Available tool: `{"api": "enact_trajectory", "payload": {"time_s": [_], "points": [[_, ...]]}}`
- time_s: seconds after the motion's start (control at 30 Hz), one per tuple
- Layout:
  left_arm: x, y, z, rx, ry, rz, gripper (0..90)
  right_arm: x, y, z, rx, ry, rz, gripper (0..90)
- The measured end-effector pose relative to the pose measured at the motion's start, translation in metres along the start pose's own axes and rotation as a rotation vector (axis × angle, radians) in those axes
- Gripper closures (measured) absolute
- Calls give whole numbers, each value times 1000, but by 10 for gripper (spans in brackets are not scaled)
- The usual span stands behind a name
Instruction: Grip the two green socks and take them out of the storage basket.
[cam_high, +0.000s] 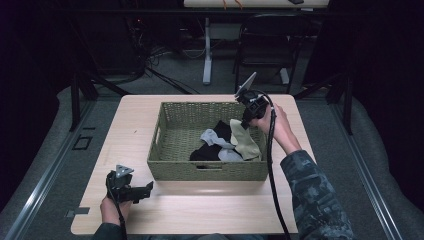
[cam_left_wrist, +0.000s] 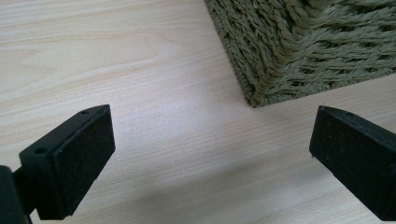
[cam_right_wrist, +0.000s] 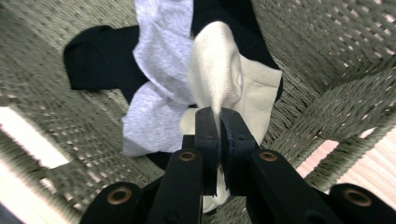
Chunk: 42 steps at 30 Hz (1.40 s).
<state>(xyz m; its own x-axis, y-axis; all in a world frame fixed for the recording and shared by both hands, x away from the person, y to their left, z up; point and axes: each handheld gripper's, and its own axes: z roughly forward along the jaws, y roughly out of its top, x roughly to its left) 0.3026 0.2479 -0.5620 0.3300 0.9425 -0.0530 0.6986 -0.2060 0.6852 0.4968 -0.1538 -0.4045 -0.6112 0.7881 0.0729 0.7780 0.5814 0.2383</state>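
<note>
Sock (cam_right_wrist: 219, 74), cream, soft and limp, is pinched at its fold by the right gripper (cam_right_wrist: 219, 116); left fingers (cam_left_wrist: 84, 154) are spread, empty.

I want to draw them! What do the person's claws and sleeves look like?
Both claws, left claw and right claw, are black with two flat black jaws. Each carries a grey three-cornered plate and trails a black cable. The right sleeve is a dark camouflage pattern.

Dim room, grey floor (cam_high: 165, 80), black folding chair (cam_high: 267, 47), tangled cables (cam_high: 150, 55), white table leg (cam_high: 207, 50)
</note>
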Motion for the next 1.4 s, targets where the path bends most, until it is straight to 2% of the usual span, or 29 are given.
{"api": "enact_trajectory", "payload": {"time_s": [0.27,0.57,1.03,1.4], "points": [[0,0,0,1,-2,-4,0,2,5,-16,5,6,-9,864],[0,0,0,0,-3,-3,0,4,10,-37,-22,15,-24,863],[0,0,1,2,-6,-2,0,6,15,-56,-33,28,-28,862],[0,0,1,-1,-11,-2,0,7,19,-74,-45,17,-33,861]]}}
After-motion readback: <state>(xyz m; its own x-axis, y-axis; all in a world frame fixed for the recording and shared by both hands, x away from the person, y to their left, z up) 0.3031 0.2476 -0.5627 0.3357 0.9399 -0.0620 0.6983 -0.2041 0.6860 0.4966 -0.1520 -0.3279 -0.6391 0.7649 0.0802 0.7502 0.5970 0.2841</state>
